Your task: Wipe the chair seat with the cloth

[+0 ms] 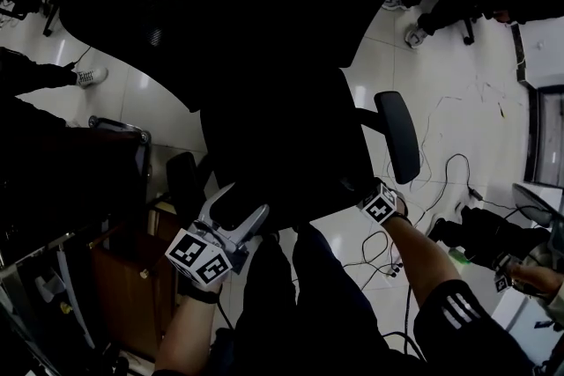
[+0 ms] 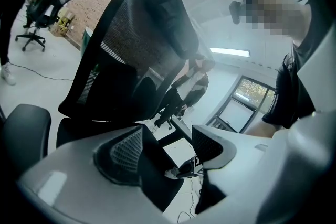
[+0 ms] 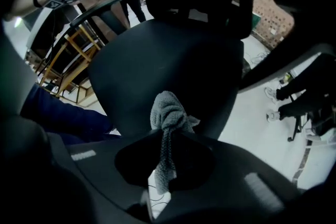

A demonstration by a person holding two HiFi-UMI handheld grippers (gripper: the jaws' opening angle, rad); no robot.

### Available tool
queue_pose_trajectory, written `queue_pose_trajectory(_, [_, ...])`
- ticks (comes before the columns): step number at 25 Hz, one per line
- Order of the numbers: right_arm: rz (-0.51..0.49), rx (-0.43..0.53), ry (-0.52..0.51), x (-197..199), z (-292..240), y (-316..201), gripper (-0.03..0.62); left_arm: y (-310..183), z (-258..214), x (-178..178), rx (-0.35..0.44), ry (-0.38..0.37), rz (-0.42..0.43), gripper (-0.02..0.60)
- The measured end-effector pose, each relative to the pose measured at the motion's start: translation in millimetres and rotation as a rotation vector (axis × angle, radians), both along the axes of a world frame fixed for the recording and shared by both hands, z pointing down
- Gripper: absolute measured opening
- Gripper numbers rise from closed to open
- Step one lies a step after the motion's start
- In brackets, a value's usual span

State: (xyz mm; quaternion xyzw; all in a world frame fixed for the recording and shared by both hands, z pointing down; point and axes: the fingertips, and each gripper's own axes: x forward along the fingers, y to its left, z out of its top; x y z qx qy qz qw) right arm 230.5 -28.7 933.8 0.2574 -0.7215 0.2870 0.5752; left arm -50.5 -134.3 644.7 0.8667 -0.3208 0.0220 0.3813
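- Cloth, grey and bunched into a wad, sat in the right gripper, whose jaws were closed on it. The wad stood out past the tips and a thin tail hung back between the jaws, so its long axis ran along them.
- The chair seat, broad and black, lay straight ahead of the wad and just beyond it. I could not tell whether cloth and seat were touching at the near edge.
- From the head view, the right gripper was at the seat's front corner below the armrest, and the left gripper was at the opposite front corner.
- The left gripper's jaws stood apart. A dark slab, probably the seat's edge, lay against one inner face, with bright floor showing beside the other. The mesh backrest rose behind.
- Judged from this, the right hand was the one placed to wipe, pushing forward across the seat toward the backrest.
- No container showed in any view.
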Motion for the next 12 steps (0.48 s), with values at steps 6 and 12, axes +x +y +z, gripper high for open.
queue_pose_trajectory(6, [0.331, 0.058, -0.201, -30, -48, -22, 0.029, 8, -23, -3, 0.013, 0.008, 0.017, 0.319])
queue_pose_trajectory(12, [0.414, 0.214, -0.468, -107, -187, -51, 0.029, 20, -99, -12, 0.114, 0.024, 0.068, 0.318])
